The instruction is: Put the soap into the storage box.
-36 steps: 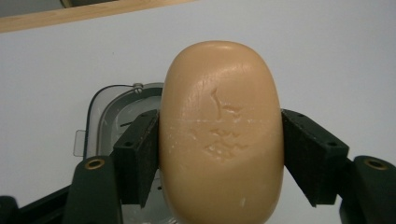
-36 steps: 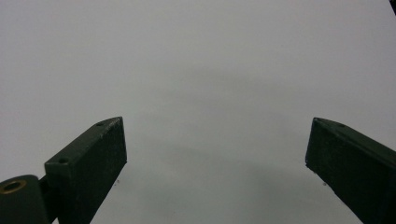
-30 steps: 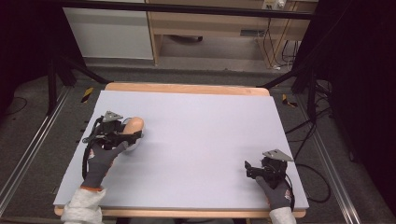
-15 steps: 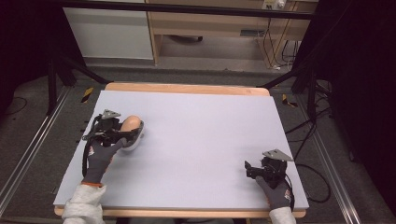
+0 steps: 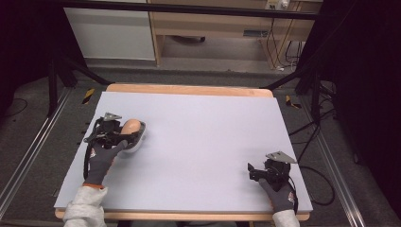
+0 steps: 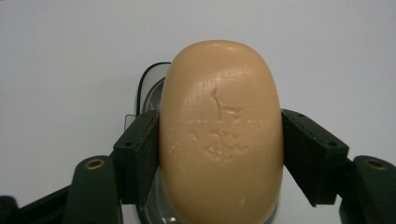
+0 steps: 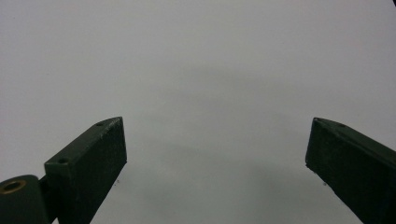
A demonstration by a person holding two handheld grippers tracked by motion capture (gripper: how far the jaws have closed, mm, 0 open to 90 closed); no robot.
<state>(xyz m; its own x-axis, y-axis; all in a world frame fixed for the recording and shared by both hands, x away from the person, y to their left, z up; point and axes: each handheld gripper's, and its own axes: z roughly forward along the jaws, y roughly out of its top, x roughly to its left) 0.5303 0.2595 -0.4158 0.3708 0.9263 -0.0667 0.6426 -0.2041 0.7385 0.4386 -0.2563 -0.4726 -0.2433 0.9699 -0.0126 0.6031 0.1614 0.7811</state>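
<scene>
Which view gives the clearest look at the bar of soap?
The left gripper view: the bar of soap sits close up, its stamped mark legible, clamped between the left gripper jaws above a clear dish. The high view shows it small, at the table's left side.

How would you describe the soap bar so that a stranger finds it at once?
Look at the white table, near its left edge. The left hand-held gripper grips a smooth tan oval soap bar above a clear dish; nothing else there is tan.
</scene>
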